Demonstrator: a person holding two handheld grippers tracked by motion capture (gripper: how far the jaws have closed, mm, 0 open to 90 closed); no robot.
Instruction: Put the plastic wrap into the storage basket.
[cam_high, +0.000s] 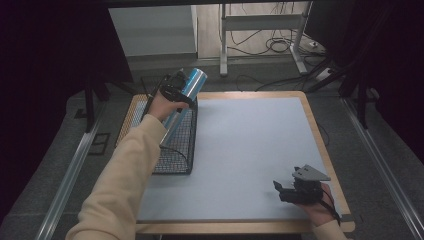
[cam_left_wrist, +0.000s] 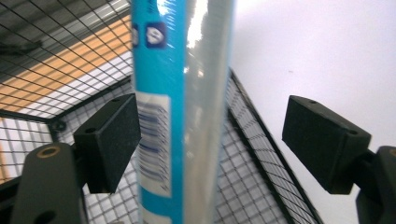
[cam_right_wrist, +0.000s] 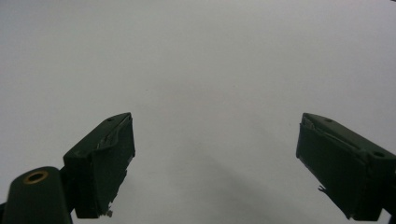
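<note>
Up at the far left of the bench (cam_high: 250, 150), the left gripper (cam_high: 176, 86) sits at a long blue and silver roll (cam_high: 184, 102) wrapped in clear film, which leans tilted with its lower end down inside a black wire basket (cam_high: 176, 150) and its upper end rising above the basket's rim. Seen from the left gripper view, the left gripper (cam_left_wrist: 210, 140) has its jaws spread wide, with the roll (cam_left_wrist: 180, 116) standing between them: the left pad lies against or just beside the barcode label on the roll's blue side, while the right pad is well apart from it, so the roll is not clamped. Behind the roll the basket (cam_left_wrist: 252, 177) mesh shows, with the wooden bench edge visible through it. Near the bench's right front corner, the right gripper (cam_high: 287, 190) rests low in the person's hand, grey plate on top. From the right gripper view, the right gripper (cam_right_wrist: 215, 158) has its jaws wide apart over bare pale surface (cam_right_wrist: 210, 70), holding nothing.
</note>
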